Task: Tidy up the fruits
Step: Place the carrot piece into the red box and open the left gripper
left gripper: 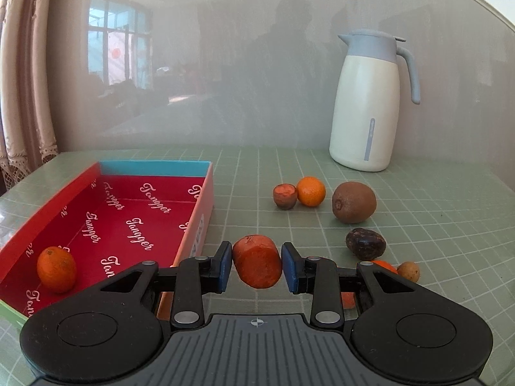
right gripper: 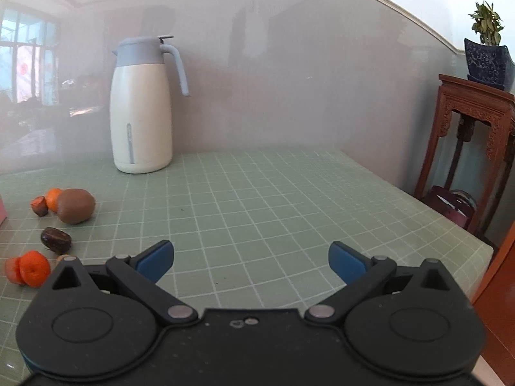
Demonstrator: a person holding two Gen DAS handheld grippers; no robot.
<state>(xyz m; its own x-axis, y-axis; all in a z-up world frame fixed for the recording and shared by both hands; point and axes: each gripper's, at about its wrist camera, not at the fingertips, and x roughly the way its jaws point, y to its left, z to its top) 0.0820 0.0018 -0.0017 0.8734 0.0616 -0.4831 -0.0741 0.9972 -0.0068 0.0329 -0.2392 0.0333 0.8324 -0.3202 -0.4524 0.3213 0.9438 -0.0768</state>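
Note:
My left gripper (left gripper: 257, 267) is shut on an orange-red cut fruit piece (left gripper: 257, 265), held just above the table beside the right wall of the red box (left gripper: 199, 225). A mandarin (left gripper: 56, 273) lies inside the box at its near left. On the green mat lie a small cut piece (left gripper: 285, 196), another mandarin (left gripper: 310, 191), a kiwi (left gripper: 354, 202), a dark wrinkled fruit (left gripper: 365, 242) and a small brown fruit (left gripper: 408, 271). My right gripper (right gripper: 251, 262) stands open over bare mat, with the kiwi (right gripper: 75, 206), the dark fruit (right gripper: 55, 239) and a mandarin (right gripper: 33, 268) to its left.
A white thermos jug (left gripper: 363, 106) with a grey-blue lid stands at the back by the glossy wall. A carved wooden stand (right gripper: 473, 135) with a potted plant (right gripper: 487, 54) is beyond the table's right edge (right gripper: 450, 215).

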